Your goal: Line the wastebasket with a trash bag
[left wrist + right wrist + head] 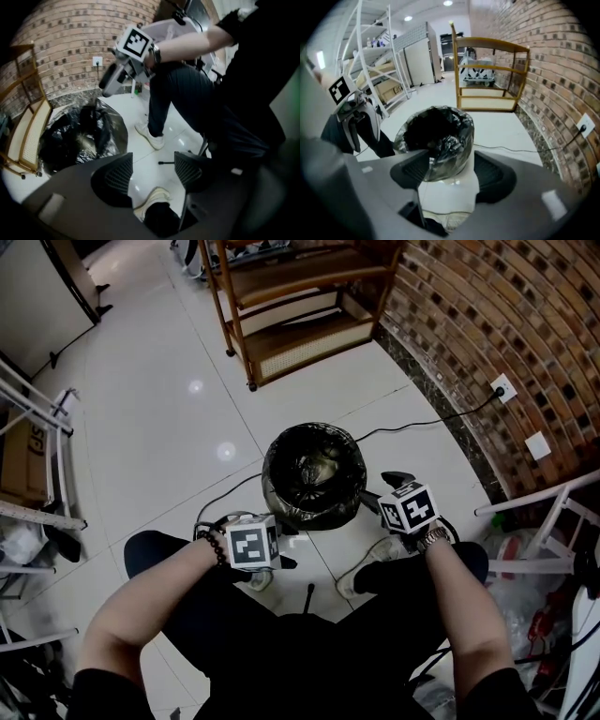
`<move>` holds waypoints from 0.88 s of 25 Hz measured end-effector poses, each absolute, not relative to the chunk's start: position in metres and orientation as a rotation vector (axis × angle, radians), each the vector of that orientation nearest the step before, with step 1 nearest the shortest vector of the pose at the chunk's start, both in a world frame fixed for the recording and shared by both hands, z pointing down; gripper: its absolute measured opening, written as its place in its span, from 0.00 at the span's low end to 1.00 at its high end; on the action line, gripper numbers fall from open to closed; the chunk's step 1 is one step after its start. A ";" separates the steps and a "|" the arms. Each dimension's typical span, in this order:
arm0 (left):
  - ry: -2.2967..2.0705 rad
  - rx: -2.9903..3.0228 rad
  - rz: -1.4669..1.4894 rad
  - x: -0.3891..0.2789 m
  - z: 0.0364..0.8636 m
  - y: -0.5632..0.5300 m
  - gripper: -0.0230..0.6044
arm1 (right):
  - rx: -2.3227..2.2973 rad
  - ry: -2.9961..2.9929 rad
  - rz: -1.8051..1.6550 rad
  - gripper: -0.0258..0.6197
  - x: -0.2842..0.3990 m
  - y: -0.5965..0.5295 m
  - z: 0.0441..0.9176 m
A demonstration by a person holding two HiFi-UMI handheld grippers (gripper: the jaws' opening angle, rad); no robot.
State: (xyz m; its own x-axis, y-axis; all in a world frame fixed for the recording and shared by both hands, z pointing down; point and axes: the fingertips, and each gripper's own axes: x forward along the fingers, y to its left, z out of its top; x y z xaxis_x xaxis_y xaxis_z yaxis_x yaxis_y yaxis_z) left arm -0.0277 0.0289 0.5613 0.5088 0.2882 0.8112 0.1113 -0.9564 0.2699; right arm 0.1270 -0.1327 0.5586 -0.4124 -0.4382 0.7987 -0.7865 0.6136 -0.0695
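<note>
- Wastebasket [451, 190] stands upright on the white tiled floor [159, 399], just in front of the person's knees and near the brick wall [487, 334].
- Black trash bag [314, 470] is inside it. The bag's mouth is turned out over the rim and hangs crumpled down the outside. The basket's white wall shows below the plastic only in the right gripper view.
- Left gripper [152, 171]: jaws stand well apart with nothing between them. Only floor and a white shoe [154, 199] show through the gap. In the head view it sits low and left of the basket, clear of the bag.
- Right gripper [452, 173]: jaws also apart and holding nothing. The lined basket fills the gap beyond them, and I see neither pad pressing on plastic or wall. In the head view it is just beside the basket's right flank.
- Both grippers point down at an angle, marker cubes uppermost, bare forearms behind them.
- Bead bracelet [214, 547] on the left wrist, watch [433, 537] on the right.
- A dark cable [422, 423] runs from the wall socket [503, 387] across the floor and past the basket.
- Wooden shelf unit [300, 306] stands beyond the basket, well apart from it.
- White metal racks [370, 47] line the far side of the room.
</note>
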 end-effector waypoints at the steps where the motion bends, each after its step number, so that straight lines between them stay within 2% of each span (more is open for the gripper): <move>1: 0.289 2.582 1.358 -0.026 0.551 0.017 0.48 | 0.995 -2.090 0.609 0.51 0.124 -0.139 0.554; 7: -0.455 2.592 0.940 -0.046 0.509 -0.121 0.45 | 1.125 -2.156 0.781 0.51 0.117 -0.170 0.549; 12: -0.928 2.320 0.890 -0.088 0.533 -0.192 0.45 | 1.195 -2.098 0.875 0.51 0.119 -0.182 0.568; 22: -0.925 2.072 0.893 -0.083 0.598 -0.197 0.47 | 1.150 -2.060 1.071 0.51 0.106 -0.186 0.616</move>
